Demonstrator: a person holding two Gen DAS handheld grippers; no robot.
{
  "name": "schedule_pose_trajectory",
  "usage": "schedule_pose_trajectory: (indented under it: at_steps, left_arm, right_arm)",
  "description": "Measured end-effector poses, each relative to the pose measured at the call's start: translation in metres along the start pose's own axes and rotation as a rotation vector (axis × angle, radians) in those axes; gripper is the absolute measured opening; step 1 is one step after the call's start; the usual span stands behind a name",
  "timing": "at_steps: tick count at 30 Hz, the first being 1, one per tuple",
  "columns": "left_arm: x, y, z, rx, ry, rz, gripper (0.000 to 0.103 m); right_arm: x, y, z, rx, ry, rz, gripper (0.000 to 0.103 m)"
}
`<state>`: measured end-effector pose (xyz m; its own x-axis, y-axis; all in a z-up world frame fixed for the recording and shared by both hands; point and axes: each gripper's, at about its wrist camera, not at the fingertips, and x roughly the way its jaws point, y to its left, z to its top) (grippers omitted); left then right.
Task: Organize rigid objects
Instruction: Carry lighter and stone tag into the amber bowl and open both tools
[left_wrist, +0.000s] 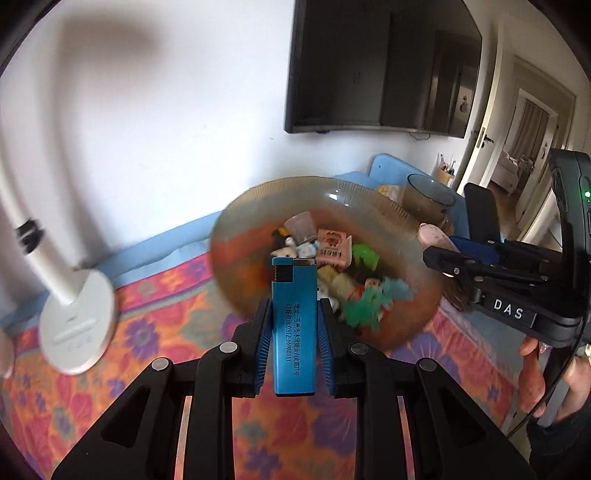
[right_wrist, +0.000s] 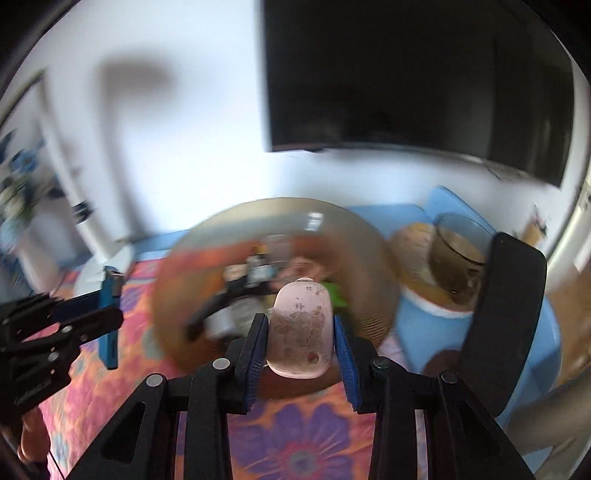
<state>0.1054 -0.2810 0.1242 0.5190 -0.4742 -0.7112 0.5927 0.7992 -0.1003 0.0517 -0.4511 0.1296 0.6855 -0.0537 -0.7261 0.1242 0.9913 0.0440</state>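
Nearest us, our left gripper (left_wrist: 294, 325) clamps a blue lighter (left_wrist: 294, 325) upright between its pads, above the floral tablecloth (left_wrist: 155, 314). Our right gripper (right_wrist: 301, 338) pinches a pale pink speckled case (right_wrist: 300, 328). Both hover before the amber glass bowl (left_wrist: 413, 229) of small toys.

Light: bright, even daylight.
Shadow: soft lamp shadow on wall (left_wrist: 147, 92).
Blur: right wrist view heavily smeared; bowl (left_wrist: 236, 236) blurred.
Edges: fisheye bending, dark vignette.
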Motion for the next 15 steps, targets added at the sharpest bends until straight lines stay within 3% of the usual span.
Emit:
schedule_pose_trajectory:
  at_steps: [5, 7, 9, 10, 15]
  left_arm:
    - [0.032, -0.008, 0.012, -0.008, 0.019, -0.008, 0.021]
    - [0.038, -0.009, 0.017, -0.025, 0.011, 0.025, 0.037]
    - [0.035, -0.004, 0.016, -0.046, -0.007, 0.052, 0.065]
    - [0.03, -0.001, 0.015, -0.055, -0.028, 0.057, 0.067]
    - [-0.006, 0.024, 0.002, -0.086, -0.067, 0.101, 0.067]
  right_arm:
    - [0.026, -0.012, 0.009, 0.003, 0.027, -0.067, 0.035]
    - [0.037, -0.016, 0.012, 0.017, 0.035, -0.066, 0.035]
    - [0.049, -0.02, 0.015, 0.035, 0.062, -0.038, 0.05]
    - [0.052, -0.023, 0.014, 0.046, 0.065, -0.039, 0.064]
    - [0.041, -0.029, 0.006, 0.076, 0.046, -0.035, 0.065]
